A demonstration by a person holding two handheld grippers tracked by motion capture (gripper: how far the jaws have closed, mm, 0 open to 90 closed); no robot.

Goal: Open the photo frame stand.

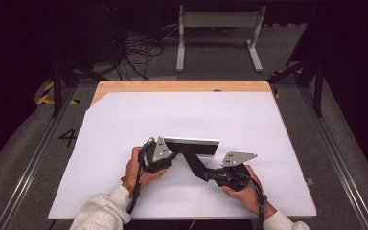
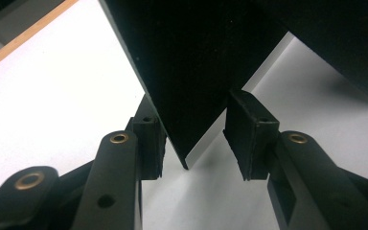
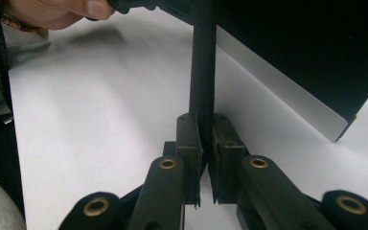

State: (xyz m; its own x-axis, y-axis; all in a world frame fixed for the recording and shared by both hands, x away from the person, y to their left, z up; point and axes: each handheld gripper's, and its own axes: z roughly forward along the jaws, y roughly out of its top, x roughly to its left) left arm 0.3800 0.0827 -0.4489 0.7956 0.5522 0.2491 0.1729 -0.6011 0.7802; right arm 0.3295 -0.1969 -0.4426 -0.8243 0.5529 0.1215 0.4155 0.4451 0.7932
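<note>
White paper covers the counter (image 1: 124,120); the right gripper (image 3: 204,158) pinches the black flap (image 3: 202,72), while the left gripper (image 2: 195,139) loosely straddles the black panel's (image 2: 196,57) corner, which could slip.

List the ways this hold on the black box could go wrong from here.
1. The right gripper pinches only the thin edge of a black flap; a twist could bend the flap or let it slip out.
2. In the left gripper view, the left gripper has a corner of the black box between its pads with a gap on the right side, so that end looks loosely supported and may sag or swing.
3. The box could drop onto the white table cover.
</note>
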